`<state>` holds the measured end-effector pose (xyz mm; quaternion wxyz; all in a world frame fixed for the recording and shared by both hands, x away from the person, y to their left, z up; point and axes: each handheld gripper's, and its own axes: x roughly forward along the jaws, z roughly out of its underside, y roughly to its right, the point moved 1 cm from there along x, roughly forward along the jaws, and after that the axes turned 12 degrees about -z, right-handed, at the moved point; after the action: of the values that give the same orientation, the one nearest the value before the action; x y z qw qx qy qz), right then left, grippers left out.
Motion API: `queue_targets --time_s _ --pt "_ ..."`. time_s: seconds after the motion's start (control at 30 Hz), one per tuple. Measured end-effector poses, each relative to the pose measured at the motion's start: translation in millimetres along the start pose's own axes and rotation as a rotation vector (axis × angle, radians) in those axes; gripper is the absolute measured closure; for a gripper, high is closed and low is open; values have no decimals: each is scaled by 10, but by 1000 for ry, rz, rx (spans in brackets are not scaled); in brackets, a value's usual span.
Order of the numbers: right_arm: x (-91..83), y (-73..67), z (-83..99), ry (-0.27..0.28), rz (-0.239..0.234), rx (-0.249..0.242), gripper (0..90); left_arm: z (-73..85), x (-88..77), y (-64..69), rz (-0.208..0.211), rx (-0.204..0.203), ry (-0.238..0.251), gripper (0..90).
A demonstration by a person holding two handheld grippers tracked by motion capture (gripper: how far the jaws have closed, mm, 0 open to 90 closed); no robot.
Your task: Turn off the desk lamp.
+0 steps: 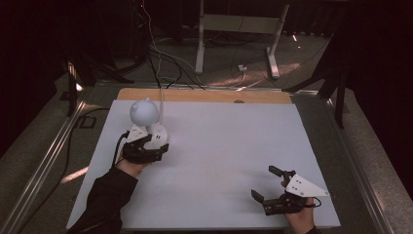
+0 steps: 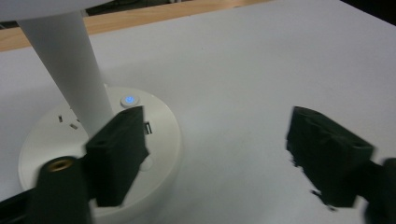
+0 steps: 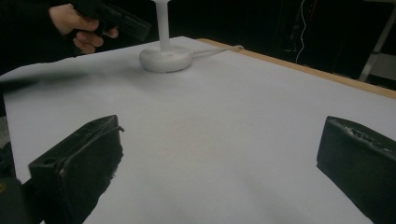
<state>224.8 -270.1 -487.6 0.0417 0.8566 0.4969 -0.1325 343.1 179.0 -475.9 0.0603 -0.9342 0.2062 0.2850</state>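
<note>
the lamp (image 2: 70, 84) head is cut off by the top edge in both gripper views; left gripper (image 1: 146, 148) hides part of its base.

No lettering, label, brand or number can be read on anything here.

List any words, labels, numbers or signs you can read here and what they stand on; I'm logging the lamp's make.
No readable text.
Lamp base: a round button glows blue with a small symbol, too blurred to read; small dark marks beside the lamp stem are too small to read.
Left tongs, right tongs: no markings.
</note>
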Motion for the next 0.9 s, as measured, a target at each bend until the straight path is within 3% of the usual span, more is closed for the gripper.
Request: queue_targets --time_s 0.07,0.13,0.33,0.63,0.9 --pt "8 -1 1 -2 -3 -1 0 -14 -27 13 29 -1 1 66" --pt "11 -2 2 -3 -4 -2 0 -29 -53 25 59 -4 0 31" --pt "9 0 2 -1 -3 2 0 -52 -124 54 107 7 4 5" --pt "23 1 9 -4 -6 8 0 -51 -223 43 173 -7 20 5" --pt "17 -1 5 -4 -3 4 0 52 -289 68 211 10 18 5"
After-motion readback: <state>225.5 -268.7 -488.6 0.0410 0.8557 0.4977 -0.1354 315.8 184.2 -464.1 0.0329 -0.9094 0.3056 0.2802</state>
